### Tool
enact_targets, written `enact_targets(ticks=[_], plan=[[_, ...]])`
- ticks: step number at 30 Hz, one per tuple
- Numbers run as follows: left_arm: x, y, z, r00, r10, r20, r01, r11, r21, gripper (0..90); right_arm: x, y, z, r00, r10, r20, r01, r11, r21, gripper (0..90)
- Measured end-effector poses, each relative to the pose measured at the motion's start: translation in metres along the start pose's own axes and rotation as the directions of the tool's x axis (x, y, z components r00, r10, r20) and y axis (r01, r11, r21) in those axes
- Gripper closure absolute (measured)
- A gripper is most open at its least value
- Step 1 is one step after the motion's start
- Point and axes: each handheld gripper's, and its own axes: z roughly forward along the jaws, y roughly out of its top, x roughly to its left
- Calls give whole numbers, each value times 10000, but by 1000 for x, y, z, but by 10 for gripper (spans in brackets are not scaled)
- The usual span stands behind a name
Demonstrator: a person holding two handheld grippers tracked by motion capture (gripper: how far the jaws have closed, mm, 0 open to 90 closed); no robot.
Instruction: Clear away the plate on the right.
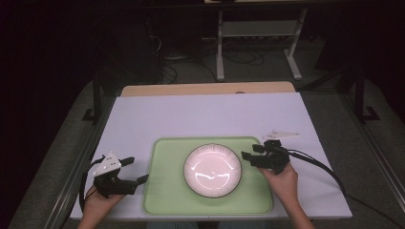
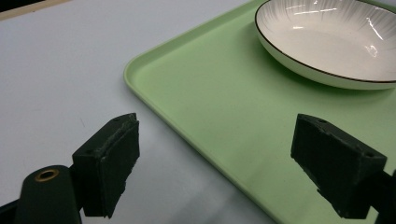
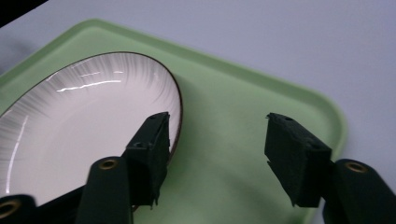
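Note:
A white plate (image 1: 212, 170) with a thin dark rim lies in the middle of a pale green tray (image 1: 165, 191). My left gripper (image 1: 136, 170) is at the tray's left edge, open, with nothing between its pads. In the left gripper view the left gripper (image 2: 215, 154) straddles the tray (image 2: 210, 93) rim, and the plate (image 2: 327, 42) lies farther off. My right gripper (image 1: 250, 152) is at the plate's right side. In the right gripper view the right gripper (image 3: 217, 144) is open: one jaw is over the plate (image 3: 84, 121) rim, the other over the tray (image 3: 224, 93).
The tray sits on a white table sheet (image 1: 205, 114) with a wooden strip (image 1: 205, 88) along the far edge. A black cable (image 1: 325, 169) trails from the right gripper across the sheet. Beyond the table are a dark floor and a metal stand (image 1: 258, 43).

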Motion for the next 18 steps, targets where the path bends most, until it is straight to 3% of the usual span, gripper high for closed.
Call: enact_targets(ticks=[8, 18], plan=[[0, 0, 1, 10000, 9, 30, -9, 10000, 47, 152, -5, 3, -16, 9941, -911, 585, 947, 9935, -633, 296], [0, -1, 2, 10000, -73, 28, 73, 10000, 58, 152, -21, -6, -35, 9916, -950, 883, 1062, 9856, -1319, 257]])
